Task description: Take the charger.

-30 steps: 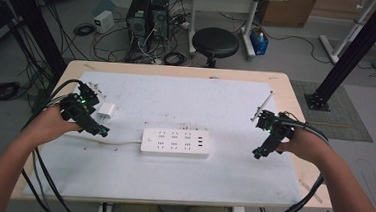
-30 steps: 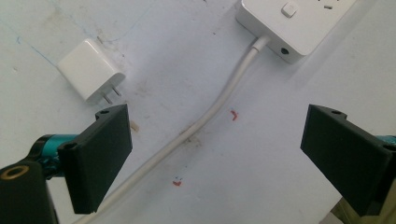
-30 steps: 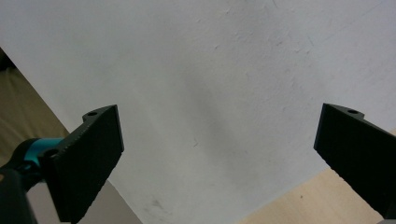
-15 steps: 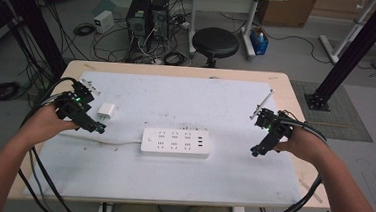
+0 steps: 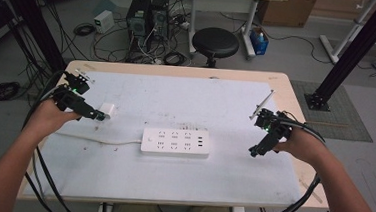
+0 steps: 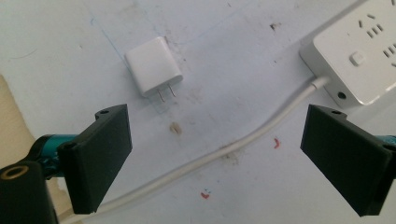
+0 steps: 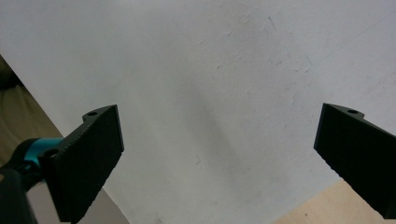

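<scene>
The left gripper (image 5: 96,114) hangs over the left part of the bench (image 5: 178,71), jaws released and wide apart with nothing between them; in the left gripper view (image 6: 212,154) the charger (image 6: 153,66) lies flat on the white mat (image 6: 224,37) just beyond the jaws, clear of both, its two prongs pointing back toward them; in the high view the charger (image 5: 108,110) sits just beside the jaw tips; the white cable (image 6: 224,149) runs across between the jaws to the power strip (image 6: 362,51), which lies mid-bench (image 5: 175,142), well apart from the charger; the right gripper (image 5: 254,150) is held near the right edge of the mat, jaws likewise released and wide (image 7: 215,158), over bare mat.
</scene>
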{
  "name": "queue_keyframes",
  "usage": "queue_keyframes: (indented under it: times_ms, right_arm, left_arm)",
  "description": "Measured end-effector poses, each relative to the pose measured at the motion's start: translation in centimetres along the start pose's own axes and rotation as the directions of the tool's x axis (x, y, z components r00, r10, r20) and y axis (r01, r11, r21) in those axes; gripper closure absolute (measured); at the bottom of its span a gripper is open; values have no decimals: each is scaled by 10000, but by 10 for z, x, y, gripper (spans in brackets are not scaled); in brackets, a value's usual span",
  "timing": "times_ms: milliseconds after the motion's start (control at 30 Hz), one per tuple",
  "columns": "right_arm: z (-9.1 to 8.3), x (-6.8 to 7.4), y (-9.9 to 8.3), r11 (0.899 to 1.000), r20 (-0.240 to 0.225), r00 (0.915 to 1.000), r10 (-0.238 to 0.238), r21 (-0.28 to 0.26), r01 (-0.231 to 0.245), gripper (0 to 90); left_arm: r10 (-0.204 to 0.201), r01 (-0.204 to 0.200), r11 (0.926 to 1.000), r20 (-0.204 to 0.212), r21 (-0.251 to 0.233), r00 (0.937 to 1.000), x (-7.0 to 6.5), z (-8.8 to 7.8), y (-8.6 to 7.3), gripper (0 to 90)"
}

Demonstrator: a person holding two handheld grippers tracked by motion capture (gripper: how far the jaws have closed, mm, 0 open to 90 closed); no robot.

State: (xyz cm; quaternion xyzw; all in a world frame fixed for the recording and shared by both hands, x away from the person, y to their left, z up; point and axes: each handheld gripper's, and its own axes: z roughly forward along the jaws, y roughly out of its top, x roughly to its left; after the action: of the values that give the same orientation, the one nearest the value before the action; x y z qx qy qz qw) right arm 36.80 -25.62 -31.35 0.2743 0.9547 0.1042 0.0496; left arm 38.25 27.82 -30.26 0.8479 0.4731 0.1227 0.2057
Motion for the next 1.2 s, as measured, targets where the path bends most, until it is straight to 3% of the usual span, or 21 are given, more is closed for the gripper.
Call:
queue_keyframes:
  times_ms: [133, 367, 500, 600, 667, 800, 933, 1200]
  right_arm:
    - [1, -2, 0, 10000, -41, 10000, 78, 45, -78, 8]
    - [4, -4, 0, 9999, -88, 9999, 137, -30, -138, 8]
    - [6, -4, 1, 9997, -121, 9997, 233, -34, -233, 8]
    - [7, -3, 1, 9999, -124, 9998, 153, 45, -153, 8]
    - [7, -3, 2, 9999, -113, 9998, 142, 64, -142, 8]
    - [8, -3, 2, 9999, -129, 9998, 145, 87, -144, 8]
    - [9, -4, 3, 9998, -165, 9998, 132, 136, -130, 8]
    - [9, -5, 2, 9997, -202, 9996, 198, 122, -195, 8]
  left_arm:
    - [-453, 453, 9989, -37, -125, 9990, 7, 3, 3, 88]
    - [-1138, 1136, 9934, 92, 148, 9935, 17, 15, 8, 88]
    - [-1841, 1841, 9829, -61, -26, 9829, 25, 27, 10, 88]
    - [-2380, 2377, 9713, -394, -125, 9705, 31, 39, 10, 88]
    - [-2473, 2474, 9689, -499, -42, 9677, 34, 46, 11, 88]
    - [-2952, 2959, 9552, -715, -7, 9528, 39, 62, 14, 88]
    - [-3151, 3162, 9487, -733, 37, 9462, 41, 77, 17, 89]
    - [-3221, 3236, 9462, -874, 38, 9427, 43, 98, 20, 89]
